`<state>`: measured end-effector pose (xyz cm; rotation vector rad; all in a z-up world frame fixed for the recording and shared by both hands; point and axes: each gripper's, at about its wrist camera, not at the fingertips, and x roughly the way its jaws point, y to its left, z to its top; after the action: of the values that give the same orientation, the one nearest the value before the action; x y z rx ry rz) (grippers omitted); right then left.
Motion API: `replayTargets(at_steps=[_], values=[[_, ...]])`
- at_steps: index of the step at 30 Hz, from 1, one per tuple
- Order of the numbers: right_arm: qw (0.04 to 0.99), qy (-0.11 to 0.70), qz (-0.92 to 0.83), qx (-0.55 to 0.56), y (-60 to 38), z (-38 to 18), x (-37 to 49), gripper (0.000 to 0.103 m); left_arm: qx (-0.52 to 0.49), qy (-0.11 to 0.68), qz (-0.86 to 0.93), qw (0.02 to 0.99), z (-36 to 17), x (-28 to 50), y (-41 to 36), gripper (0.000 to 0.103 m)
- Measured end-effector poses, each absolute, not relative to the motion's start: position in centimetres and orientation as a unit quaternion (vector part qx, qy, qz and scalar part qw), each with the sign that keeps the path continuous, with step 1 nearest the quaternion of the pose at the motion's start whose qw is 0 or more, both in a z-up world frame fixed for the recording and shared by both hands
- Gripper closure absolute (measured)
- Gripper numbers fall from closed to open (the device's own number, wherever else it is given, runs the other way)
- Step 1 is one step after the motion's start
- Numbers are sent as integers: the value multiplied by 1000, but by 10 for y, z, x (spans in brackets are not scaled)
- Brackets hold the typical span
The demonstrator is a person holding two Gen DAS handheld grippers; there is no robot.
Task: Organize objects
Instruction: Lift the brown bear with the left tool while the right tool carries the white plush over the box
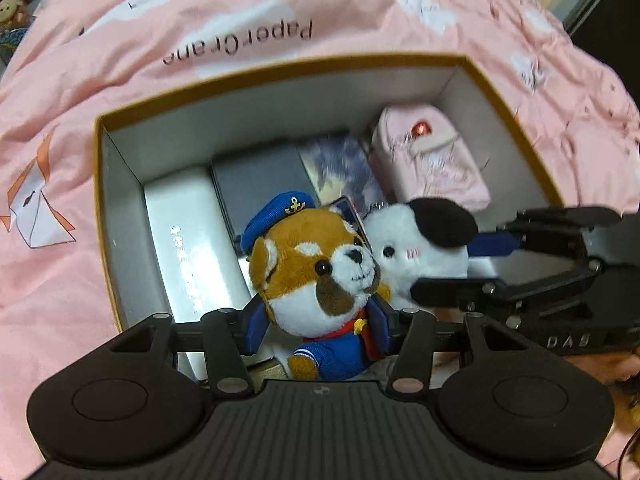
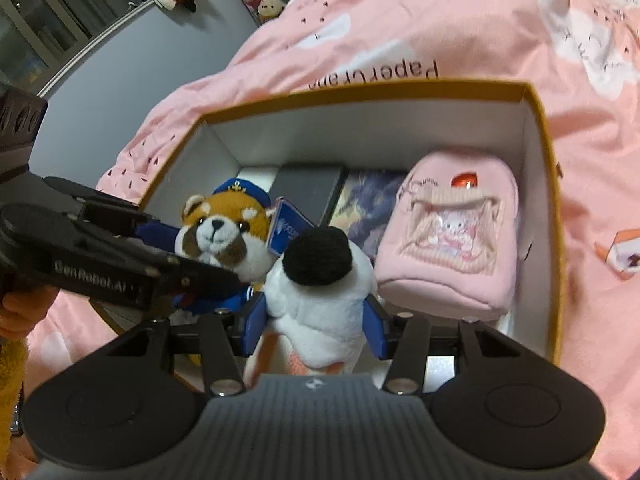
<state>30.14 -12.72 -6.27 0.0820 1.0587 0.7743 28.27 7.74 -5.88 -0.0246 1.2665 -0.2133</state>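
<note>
My left gripper is shut on a red panda plush in a blue sailor cap and suit, its blue pads pressing the body from both sides. My right gripper is shut on a white plush with a black ear. Both toys hang side by side, touching, over the open gold-rimmed box. From the right wrist view the left gripper reaches in from the left around the panda. From the left wrist view the right gripper comes in from the right around the white plush.
Inside the box lie a pink pouch, a picture card, a dark grey case and a white case. The box rests on a pink quilt. A person's hand holds the left gripper.
</note>
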Motion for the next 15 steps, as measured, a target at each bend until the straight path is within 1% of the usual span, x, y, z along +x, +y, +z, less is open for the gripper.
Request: replayTargets(at_steps=[5, 8, 10, 11, 15], values=[[782, 508, 360, 19, -117, -72, 302, 49, 2, 607, -98, 788, -72, 284, 78, 44], [785, 504, 360, -5, -113, -71, 299, 46, 14, 612, -102, 784, -76, 283, 76, 43], [784, 505, 361, -9, -111, -70, 301, 42, 21, 612, -103, 784, -75, 282, 75, 40], [784, 505, 360, -10, -111, -70, 301, 42, 23, 611, -102, 785, -74, 281, 75, 37], [789, 500, 357, -4, -118, -62, 299, 42, 39, 597, -105, 794, -68, 273, 75, 33]])
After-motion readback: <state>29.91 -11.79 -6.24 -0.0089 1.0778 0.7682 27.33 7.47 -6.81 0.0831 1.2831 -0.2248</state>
